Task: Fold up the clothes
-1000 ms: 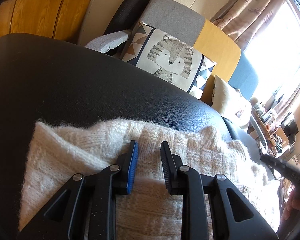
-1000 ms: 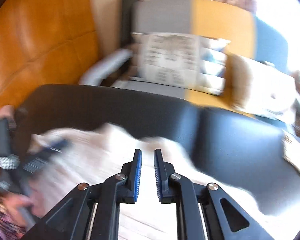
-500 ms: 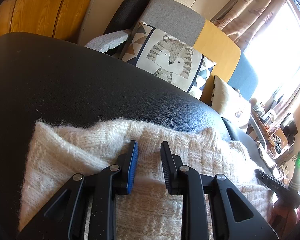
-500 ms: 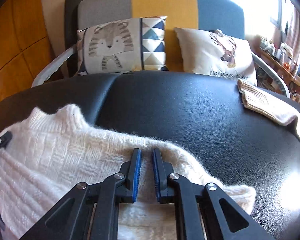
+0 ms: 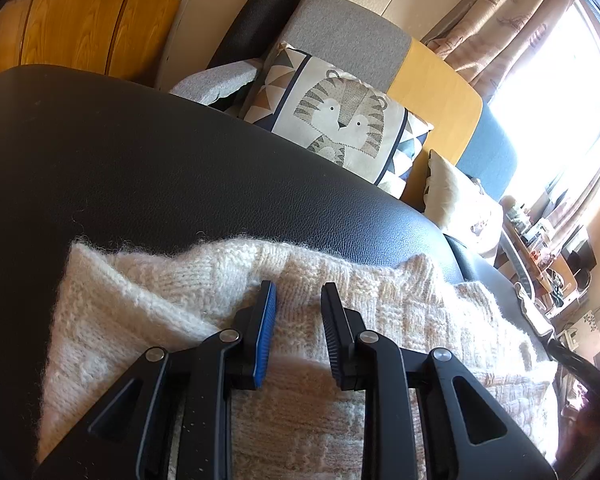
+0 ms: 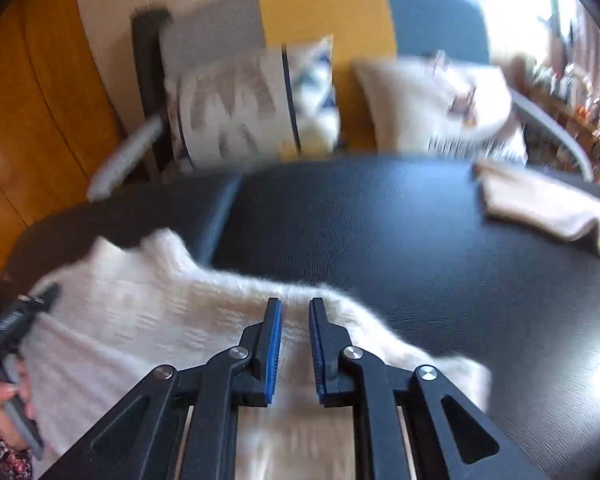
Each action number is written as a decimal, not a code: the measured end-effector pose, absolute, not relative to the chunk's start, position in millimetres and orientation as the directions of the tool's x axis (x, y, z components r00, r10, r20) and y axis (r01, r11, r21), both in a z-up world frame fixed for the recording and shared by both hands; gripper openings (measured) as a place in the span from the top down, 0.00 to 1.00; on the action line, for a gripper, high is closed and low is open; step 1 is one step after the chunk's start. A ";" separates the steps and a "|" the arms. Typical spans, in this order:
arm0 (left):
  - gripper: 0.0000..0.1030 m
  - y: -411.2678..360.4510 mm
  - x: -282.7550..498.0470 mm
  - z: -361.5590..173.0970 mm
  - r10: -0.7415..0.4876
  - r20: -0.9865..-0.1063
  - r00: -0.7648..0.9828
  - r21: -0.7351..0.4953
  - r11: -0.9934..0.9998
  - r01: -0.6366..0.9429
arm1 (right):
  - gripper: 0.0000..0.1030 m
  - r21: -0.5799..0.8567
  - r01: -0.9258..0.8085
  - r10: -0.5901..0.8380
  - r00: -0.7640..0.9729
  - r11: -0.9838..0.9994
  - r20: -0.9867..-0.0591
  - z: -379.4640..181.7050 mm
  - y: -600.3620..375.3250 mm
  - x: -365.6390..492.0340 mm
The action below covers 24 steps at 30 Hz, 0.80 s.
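Observation:
A cream knitted sweater (image 5: 204, 308) lies partly folded on the black leather surface (image 5: 140, 168). My left gripper (image 5: 298, 296) hovers over its top edge, jaws open with a gap, holding nothing. In the right wrist view the same sweater (image 6: 148, 320) lies at lower left. My right gripper (image 6: 296, 308) is over its right edge, jaws slightly apart, nothing seen clamped. The view is motion-blurred. The left gripper (image 6: 28, 308) shows at the left edge of that view.
A beige folded garment (image 6: 548, 204) lies on the black surface at far right. Behind stand a grey, yellow and blue chair with a tiger cushion (image 5: 340, 112) and a deer cushion (image 6: 440, 100). A wood-panelled wall is at left.
The left gripper has stayed still over the sweater. The right gripper has swung about and its jaws have opened a little wider than half a second ago.

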<state>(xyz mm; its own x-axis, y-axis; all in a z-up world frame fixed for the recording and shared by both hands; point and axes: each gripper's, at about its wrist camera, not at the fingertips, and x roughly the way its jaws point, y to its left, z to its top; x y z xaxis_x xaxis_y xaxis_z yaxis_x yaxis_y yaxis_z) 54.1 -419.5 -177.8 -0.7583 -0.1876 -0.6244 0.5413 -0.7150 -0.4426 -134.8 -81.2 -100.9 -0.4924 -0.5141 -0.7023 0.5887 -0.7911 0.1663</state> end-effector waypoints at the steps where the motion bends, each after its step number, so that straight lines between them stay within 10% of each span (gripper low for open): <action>1: 0.76 -419.4 54.2 -177.8 -0.187 -0.625 -0.758 -0.443 -0.715 0.541 | 0.87 0.164 0.598 -0.528 -0.506 -0.785 -0.682 -93.9 -74.1 -121.9; 19: 0.74 -387.0 72.5 -139.0 -0.212 -0.704 -0.678 -0.258 -0.813 0.522 | 0.82 0.177 0.605 -0.521 -0.459 -0.776 -0.719 -127.2 -59.5 -65.3; 24: 0.58 -357.8 110.1 -131.2 -0.228 -0.702 -0.674 -0.156 -0.875 0.458 | 0.82 0.192 0.600 -0.529 -0.456 -0.777 -0.716 -131.0 -55.6 -68.0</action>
<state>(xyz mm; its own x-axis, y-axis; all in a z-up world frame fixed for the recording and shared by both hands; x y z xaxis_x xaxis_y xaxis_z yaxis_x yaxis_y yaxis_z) 110.1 -357.8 -131.2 -0.6744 -0.2278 -0.7024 0.4583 -0.8749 -0.1563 -68.0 -55.6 -131.0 -0.4558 -0.5289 -0.7159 0.6001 -0.7766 0.1916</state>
